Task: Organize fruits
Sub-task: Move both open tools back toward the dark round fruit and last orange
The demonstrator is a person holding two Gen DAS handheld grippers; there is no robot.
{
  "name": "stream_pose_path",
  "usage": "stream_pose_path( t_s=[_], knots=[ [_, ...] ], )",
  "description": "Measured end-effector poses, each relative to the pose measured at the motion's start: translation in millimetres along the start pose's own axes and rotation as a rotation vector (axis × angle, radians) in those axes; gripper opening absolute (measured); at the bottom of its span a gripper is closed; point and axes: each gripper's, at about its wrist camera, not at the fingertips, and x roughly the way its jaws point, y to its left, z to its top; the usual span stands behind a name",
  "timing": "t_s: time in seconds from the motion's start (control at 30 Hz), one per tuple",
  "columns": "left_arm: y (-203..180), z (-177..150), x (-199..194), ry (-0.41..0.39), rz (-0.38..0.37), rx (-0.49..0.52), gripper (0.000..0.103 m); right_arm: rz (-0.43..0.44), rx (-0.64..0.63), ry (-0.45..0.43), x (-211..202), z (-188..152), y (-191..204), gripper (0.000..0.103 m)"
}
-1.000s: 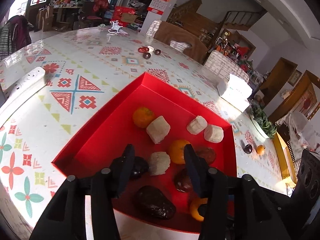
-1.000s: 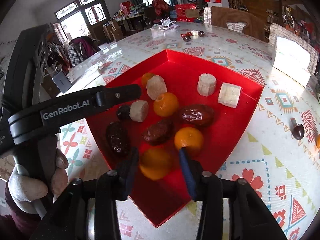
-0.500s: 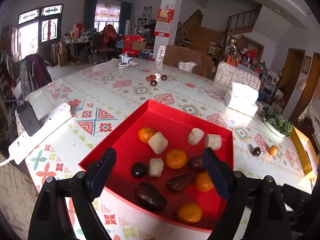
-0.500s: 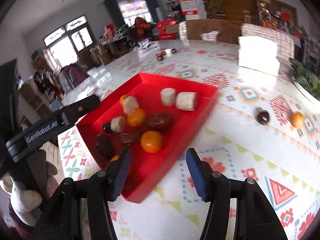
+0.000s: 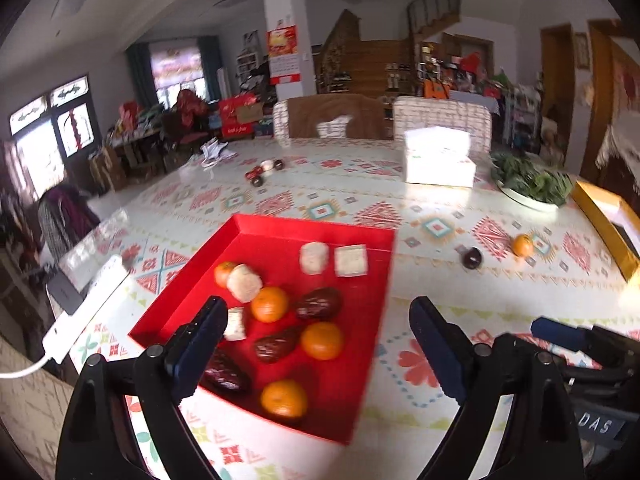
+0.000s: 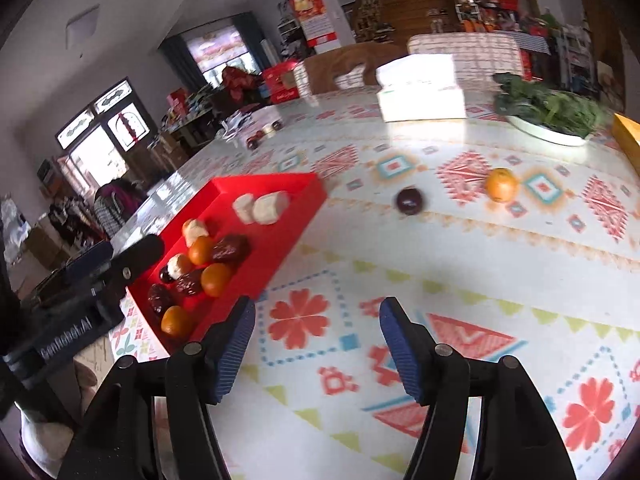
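Note:
A red tray on the patterned table holds several oranges, dark dates and pale cake pieces. A loose orange and a dark round fruit lie on the table to the tray's right. My left gripper is open and empty above the tray's near right part. My right gripper is open and empty over bare table right of the tray, well short of the two loose fruits.
A white tissue box and a plate of greens stand at the back right. A yellow box lies at the right edge. A power strip and a phone lie left of the tray. Small items sit far back.
Both grippers have pulled back and swung right. The right gripper dropped an orange in the tray and now faces the loose fruits. The left gripper opened wider.

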Motion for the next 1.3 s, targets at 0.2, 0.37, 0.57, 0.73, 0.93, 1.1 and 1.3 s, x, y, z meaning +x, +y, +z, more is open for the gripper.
stream_pose_path(
  t_s=[0.2, 0.37, 0.57, 0.73, 0.93, 1.1, 1.3],
  knots=[
    [-35, 1, -9, -0.007, -0.018, 0.074, 0.092, -0.006, 0.036, -0.032, -20, -1, -23, 0.071],
    [-57, -1, -14, -0.004, -0.027, 0.111, 0.092, -0.014, 0.06, -0.045, -34, -3, -40, 0.072],
    [-76, -1, -12, 0.01, -0.03, 0.15, 0.092, -0.025, 0.087, -0.056, -44, -3, -55, 0.072],
    [-85, -4, -9, 0.029, -0.035, 0.17, 0.092, -0.032, 0.102, -0.057, -48, -5, -63, 0.073],
    [-91, -6, -4, 0.044, -0.041, 0.194, 0.092, -0.043, 0.116, -0.05, -47, -5, -70, 0.073],
    [-91, -8, -1, 0.057, -0.05, 0.197, 0.092, -0.053, 0.102, -0.039, -44, -4, -68, 0.073],
    [-89, -10, 6, 0.075, -0.054, 0.187, 0.092, -0.067, 0.091, -0.024, -39, -3, -67, 0.074]
  ],
)
